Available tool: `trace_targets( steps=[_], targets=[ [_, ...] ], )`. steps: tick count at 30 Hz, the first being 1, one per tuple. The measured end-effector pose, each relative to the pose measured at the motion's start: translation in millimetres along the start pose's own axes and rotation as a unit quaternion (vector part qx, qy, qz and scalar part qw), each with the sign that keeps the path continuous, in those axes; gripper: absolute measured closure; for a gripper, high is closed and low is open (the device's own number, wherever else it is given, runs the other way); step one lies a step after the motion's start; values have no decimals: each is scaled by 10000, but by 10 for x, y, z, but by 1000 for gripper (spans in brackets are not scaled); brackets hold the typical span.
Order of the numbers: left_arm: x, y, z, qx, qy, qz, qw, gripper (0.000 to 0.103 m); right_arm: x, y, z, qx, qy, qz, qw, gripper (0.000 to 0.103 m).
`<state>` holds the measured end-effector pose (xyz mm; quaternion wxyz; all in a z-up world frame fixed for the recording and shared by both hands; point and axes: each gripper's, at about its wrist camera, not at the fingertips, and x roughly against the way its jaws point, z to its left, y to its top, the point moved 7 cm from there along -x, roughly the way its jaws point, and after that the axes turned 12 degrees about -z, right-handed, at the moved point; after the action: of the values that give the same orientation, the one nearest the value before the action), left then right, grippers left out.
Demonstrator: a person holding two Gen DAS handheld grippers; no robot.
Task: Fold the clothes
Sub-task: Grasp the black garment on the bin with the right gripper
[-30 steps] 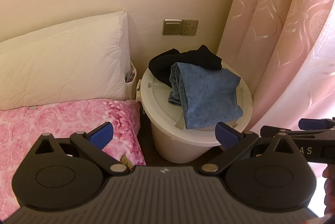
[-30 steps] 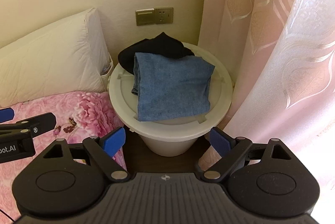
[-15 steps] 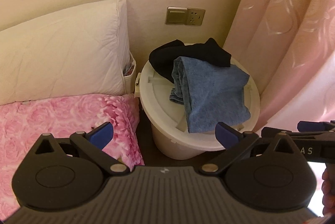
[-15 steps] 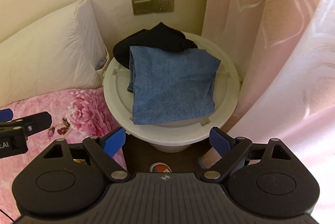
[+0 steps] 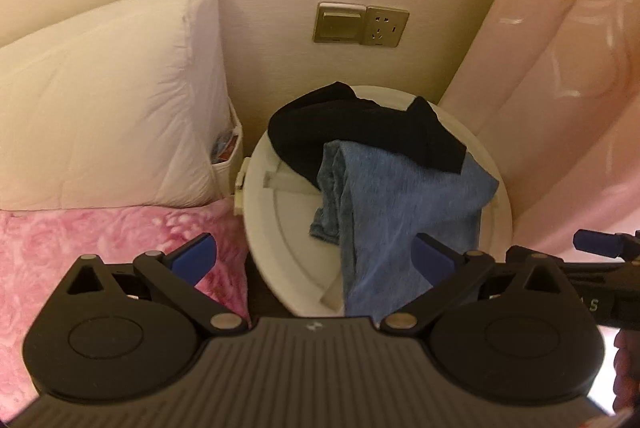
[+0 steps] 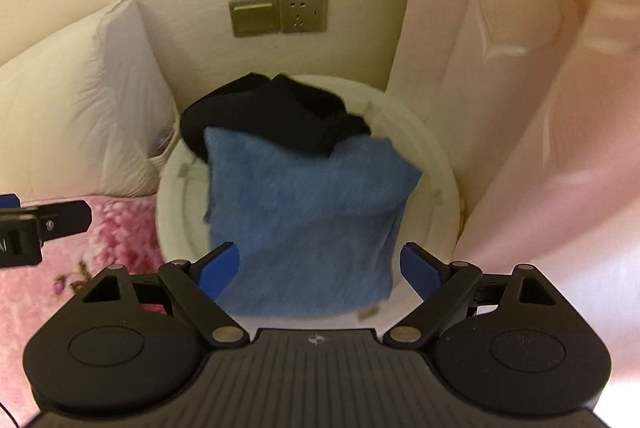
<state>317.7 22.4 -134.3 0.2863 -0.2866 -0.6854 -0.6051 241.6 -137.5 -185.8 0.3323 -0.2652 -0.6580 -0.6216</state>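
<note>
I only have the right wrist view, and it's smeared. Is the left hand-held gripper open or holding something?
Observer: Open. The left wrist view shows the left hand-held gripper with its blue pads spread wide, gripping nothing.
Operator: How does the bed-side edge of the blue folded knit garment look?
Observer: Several stacked layers show along that edge, bunched rather than flat.
Operator: Is there anything on the round white plastic bucket lid on that side?
Observer: A small white plastic clip sticks out from its rim toward the bed.
</note>
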Motion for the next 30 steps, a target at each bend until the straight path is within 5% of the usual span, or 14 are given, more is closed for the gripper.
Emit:
trace_targets(
  steps=[8, 12, 20, 22, 24, 30],
  targets=[
    [-721, 303, -96, 207, 21, 308, 9993, 1, -626, 412, -250, -407, 328, -115, 9986, 14],
    [-1062, 380, -77, 360, 47, 510, 9980, 1, -977, 575, -238, -668, 762, -64, 9948, 34],
    [-1507, 382, 117, 614, 309, 821, 9943, 1, -1634, 715, 66, -589, 1420, 76, 9881, 34],
    [-1572, 361, 173, 707, 346, 897, 9928, 1, -1801, 688, 151, -513, 1507, 198, 9871, 44],
    [-1627, 343, 222, 796, 365, 948, 9916, 1, -1934, 651, 206, -560, 1663, 359, 9838, 97],
    [-1701, 415, 261, 952, 272, 899, 9910, 3, -1719, 782, 128, -1330, 2320, 56, 9636, 96]
  ],
)
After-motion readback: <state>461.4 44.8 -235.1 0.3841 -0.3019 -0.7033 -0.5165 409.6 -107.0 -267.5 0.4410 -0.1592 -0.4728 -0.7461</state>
